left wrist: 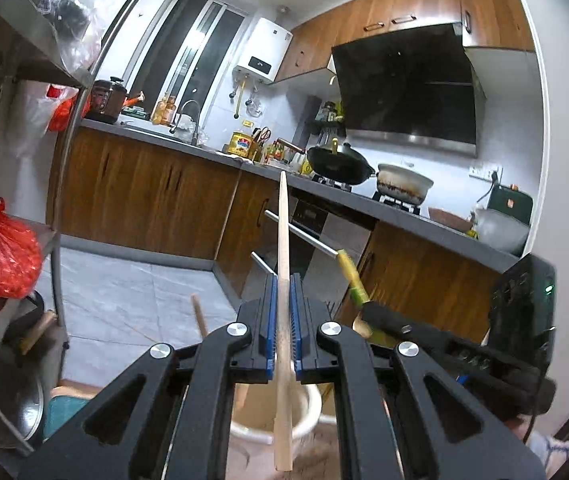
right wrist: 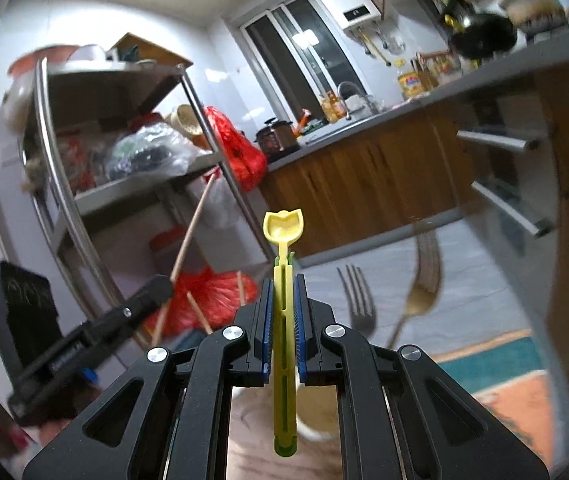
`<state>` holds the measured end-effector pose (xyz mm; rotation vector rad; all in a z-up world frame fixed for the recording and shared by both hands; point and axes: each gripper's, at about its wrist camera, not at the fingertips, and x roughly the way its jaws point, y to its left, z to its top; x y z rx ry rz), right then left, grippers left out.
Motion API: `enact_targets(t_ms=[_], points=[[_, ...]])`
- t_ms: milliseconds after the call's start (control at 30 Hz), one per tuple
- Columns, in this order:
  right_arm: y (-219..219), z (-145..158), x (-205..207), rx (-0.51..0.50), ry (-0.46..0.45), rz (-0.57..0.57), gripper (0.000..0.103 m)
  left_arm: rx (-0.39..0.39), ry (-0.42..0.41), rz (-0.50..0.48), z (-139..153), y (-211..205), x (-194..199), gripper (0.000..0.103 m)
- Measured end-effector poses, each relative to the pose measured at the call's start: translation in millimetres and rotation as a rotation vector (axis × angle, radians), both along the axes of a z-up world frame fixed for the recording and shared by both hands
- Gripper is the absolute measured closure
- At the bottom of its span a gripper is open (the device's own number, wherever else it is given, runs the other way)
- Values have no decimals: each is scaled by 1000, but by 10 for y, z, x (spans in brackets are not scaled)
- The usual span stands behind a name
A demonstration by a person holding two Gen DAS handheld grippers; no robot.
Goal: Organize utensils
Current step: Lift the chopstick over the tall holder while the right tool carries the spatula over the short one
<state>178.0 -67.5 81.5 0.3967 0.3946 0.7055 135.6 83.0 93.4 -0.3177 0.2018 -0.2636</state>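
**Both grippers carrying utensils above the holder cup**

The left gripper is gripping a wooden chopstick about midway along its length, so the stick is running straight out between the blue pads with its thin end pointing up toward the kitchen counter and its thicker end hanging down over the white cup below. That upright hold looks chosen so the stick can drop end-first into the cup. The jaws are pressed tight against the chopstick, with no gap showing on either side. Another wooden stick is already poking up from the cup area at the left.

The right gripper is pinching a yellow-green plastic utensil by its slotted handle, its small scoop-shaped end pointing up and its base hanging over the cup. Its jaws are likewise closed snugly on the handle. To its right, a silver fork and a gold fork are standing tines-up, apparently in the same cup; the gold one is blurred. Both held items are just above the cup, not yet released into it.
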Motion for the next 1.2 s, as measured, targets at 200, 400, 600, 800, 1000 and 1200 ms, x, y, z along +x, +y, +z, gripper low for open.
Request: enact_targets(t_ms=[200,400,600,800,1000,1200], points=[[161,-139,200,-26,-7,-19,93,61,-22,64,-93,-166,221,97],[340,-226,116,-173,-112,-77,92,132,-46,104,-211,-289,239,97],[469,-278,87,-290,-155,-101,92,179,-40,103,-318,-305,208,97],[486,-290,-4,-361,-176,-110,93,161,-16,93,-416,-236,92,97],[420,-287,-85,-359,-168,-111,93,186,-15,96,-478,-225,-103,97],[411,-296,-187,-365,-159,-103,93,207,-21,87,-510,-248,-266,97]])
